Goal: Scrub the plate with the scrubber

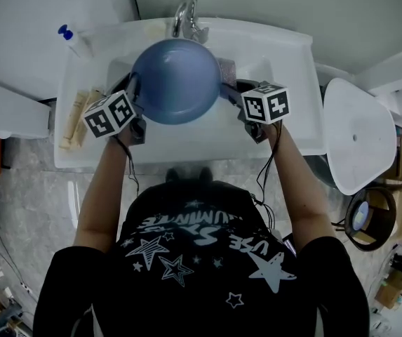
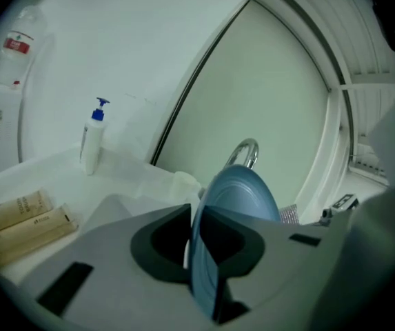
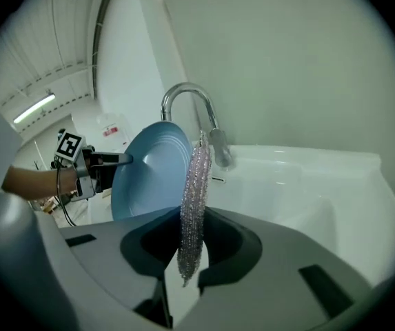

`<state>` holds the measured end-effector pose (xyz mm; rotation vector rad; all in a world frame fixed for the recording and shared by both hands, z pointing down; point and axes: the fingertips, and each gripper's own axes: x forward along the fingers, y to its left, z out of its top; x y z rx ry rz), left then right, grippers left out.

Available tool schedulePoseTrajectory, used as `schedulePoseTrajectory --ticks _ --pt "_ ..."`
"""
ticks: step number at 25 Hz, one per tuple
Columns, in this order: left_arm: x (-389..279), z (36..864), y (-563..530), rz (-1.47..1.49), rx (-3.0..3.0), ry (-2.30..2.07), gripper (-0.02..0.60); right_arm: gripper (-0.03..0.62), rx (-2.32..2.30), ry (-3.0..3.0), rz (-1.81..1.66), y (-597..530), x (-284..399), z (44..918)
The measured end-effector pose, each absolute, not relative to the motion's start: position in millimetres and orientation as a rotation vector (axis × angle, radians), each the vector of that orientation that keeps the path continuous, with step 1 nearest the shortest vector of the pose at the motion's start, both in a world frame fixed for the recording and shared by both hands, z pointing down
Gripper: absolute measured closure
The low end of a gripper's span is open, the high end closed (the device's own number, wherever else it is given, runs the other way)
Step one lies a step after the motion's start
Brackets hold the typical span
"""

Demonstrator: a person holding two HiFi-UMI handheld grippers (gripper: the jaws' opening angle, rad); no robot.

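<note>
A blue plate is held over the white sink, below the tap. My left gripper is shut on its left rim; in the left gripper view the plate stands on edge between the jaws. My right gripper is at the plate's right rim, shut on a flat silvery scrubber that stands upright between the jaws. In the right gripper view the plate faces the scrubber, just left of it. Whether they touch I cannot tell.
A soap bottle with a blue pump stands at the sink's back left corner. Two beige tubes lie on the left ledge. A white toilet is to the right and a bin beside it.
</note>
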<state>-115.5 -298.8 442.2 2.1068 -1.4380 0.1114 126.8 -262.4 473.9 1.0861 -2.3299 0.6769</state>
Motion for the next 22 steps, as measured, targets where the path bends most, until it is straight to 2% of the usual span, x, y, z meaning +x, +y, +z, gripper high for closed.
schedulePoseTrajectory --ticks 10,16,22 --pt "-119.6 453.3 -290.4 0.008 2.002 -1.477 0.546 0.511 1.161 -2.317 0.992 -232.8 124.0 494.0" --pt "-121.9 464.9 -281.6 -0.191 1.84 -1.431 0.555 0.511 0.981 -2.416 1.116 -194.6 85.8 505.9" --pt "-119.7 476.4 -268.8 -0.237 1.723 -1.449 0.555 0.512 0.929 -2.432 1.222 -182.0 62.6 510.0"
